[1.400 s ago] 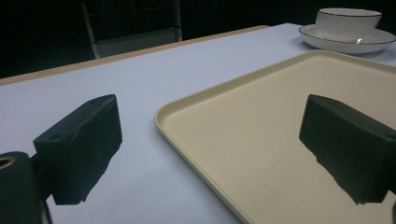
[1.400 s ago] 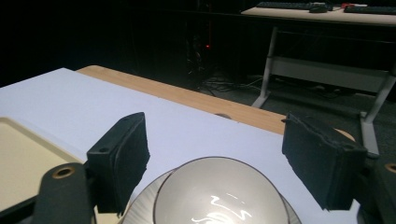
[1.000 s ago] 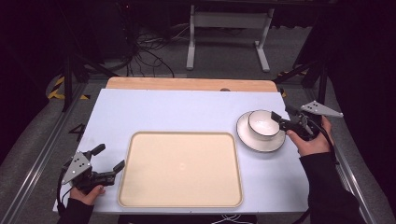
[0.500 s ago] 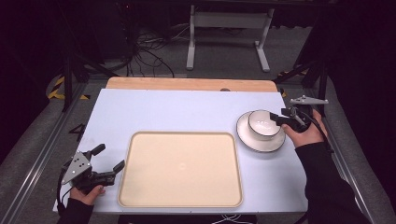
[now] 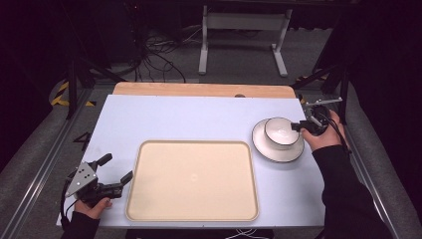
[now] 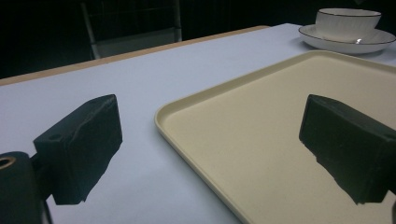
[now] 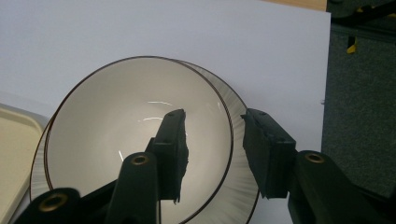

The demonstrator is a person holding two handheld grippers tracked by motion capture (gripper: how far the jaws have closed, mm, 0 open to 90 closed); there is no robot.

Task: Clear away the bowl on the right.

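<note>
A white bowl (image 5: 279,131) with a thin dark rim stands on a white saucer plate (image 5: 277,150) at the right side of the bench (image 5: 199,119), which has a pale blue-white top and a wooden strip along its far edge. The bowl sits upright, and the plate lies just beside the right edge of a large beige tray (image 5: 193,180).

The right gripper (image 5: 298,126) is at the bowl's right side, held by the person's right hand (image 5: 321,134). In the right gripper view its two black fingers (image 7: 173,149) straddle the wall of the bowl (image 7: 140,140): one finger is inside the bowl, the other is outside, above the plate (image 7: 243,186). The fingers have just been closing, with the bowl's rim between them. There is a visible gap between the outer finger and the wall, so the fingers are only partly closed and do not yet press on the bowl.

The left gripper (image 5: 113,168) rests near the front left corner of the bench, in the person's left hand (image 5: 94,205), close to the left edge of the tray. In the left gripper view its fingers (image 6: 81,147) stand wide apart with nothing between them; one is over the bare bench (image 6: 93,79) and the other over the tray (image 6: 261,126). Far behind, the bowl (image 6: 348,23) on its plate (image 6: 345,41) is visible, well apart from this gripper.

The tray itself is flat on the bench, in the front middle.
</note>
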